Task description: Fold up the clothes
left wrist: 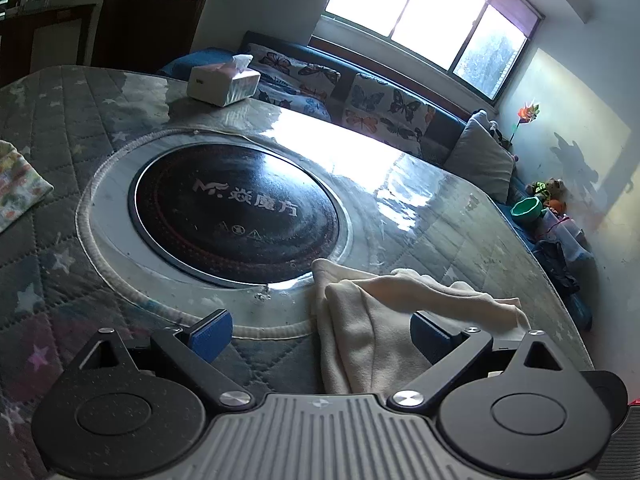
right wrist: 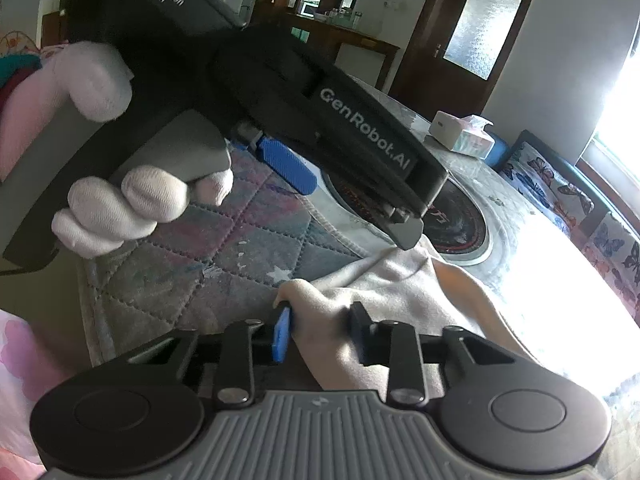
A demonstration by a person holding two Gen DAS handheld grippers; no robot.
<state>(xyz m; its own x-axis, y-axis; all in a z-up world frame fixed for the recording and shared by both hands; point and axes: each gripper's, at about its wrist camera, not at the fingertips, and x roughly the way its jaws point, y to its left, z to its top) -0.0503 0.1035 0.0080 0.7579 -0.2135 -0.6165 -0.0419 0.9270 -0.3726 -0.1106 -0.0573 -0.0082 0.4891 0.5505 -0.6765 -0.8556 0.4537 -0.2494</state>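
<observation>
Two grippers work over one cream, soft fleece garment (left wrist: 372,320) that lies crumpled at the near edge of the table, at about 5 o'clock from the round black glass induction hob (left wrist: 236,212). In the left wrist view the left gripper (left wrist: 322,340) stands with its blue-padded fingers (left wrist: 212,334) wide apart, the right-hand finger resting over the cloth, the left-hand one above bare quilting. In the right wrist view the right gripper (right wrist: 320,330) is clamped on a bunched fold of the same cream garment (right wrist: 384,284), cloth filling the gap between its fingers. A white-gloved hand (right wrist: 120,204) holds the black body of the left gripper (right wrist: 332,184) at 11 o'clock in that view, over the garment's far edge.

The cloth is thick, matte and creased, with a rolled ridge across its top and one corner touching the hob's pale ring.

One container stands farther off: a white tissue box (left wrist: 224,84) at 12 o'clock on the table, a tissue sticking up from its slot. A small green bowl (left wrist: 529,208) sits at 3 o'clock beyond the table edge; its contents cannot be made out.

The grey quilted table cover with stars (left wrist: 48,272) lies under a clear glossy sheet. A patterned pale cloth (left wrist: 18,188) lies at 9 o'clock. Beyond are butterfly-print cushions (left wrist: 384,108), a bright window (left wrist: 432,16) and a dark wooden door (right wrist: 468,28).
</observation>
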